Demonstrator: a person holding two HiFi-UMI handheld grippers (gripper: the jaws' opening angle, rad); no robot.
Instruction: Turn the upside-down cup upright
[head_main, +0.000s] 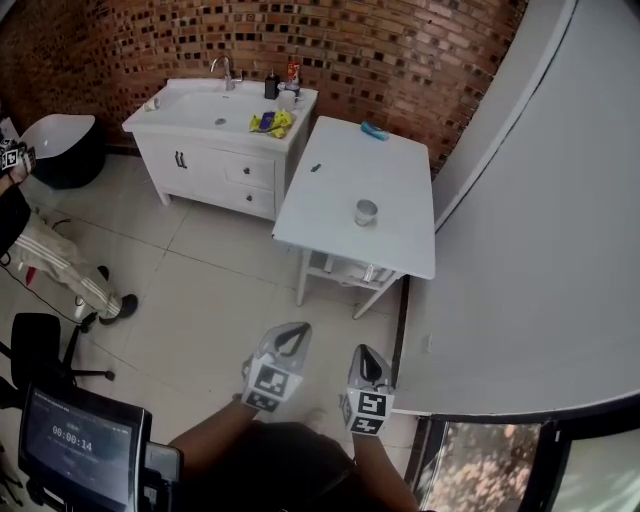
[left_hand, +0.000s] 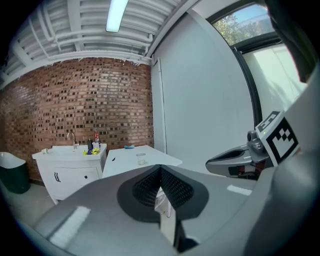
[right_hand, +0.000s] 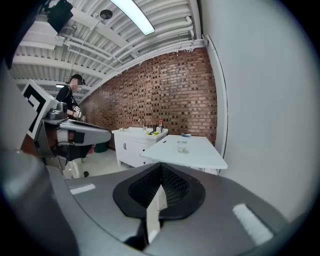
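Well away from the cup (head_main: 366, 211), left gripper (head_main: 294, 336) and right gripper (head_main: 366, 362) have jaws closed, empty.

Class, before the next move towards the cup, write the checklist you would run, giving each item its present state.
1. Cup in sight on white table: ok.
2. Cup mouth-down: cannot tell, too small.
3. Left claw empty: ok.
4. Right claw empty: ok.
5. A claw open for the grasp: not ok, both shut.
6. Cup within reach: probably not ok, floor lies between.
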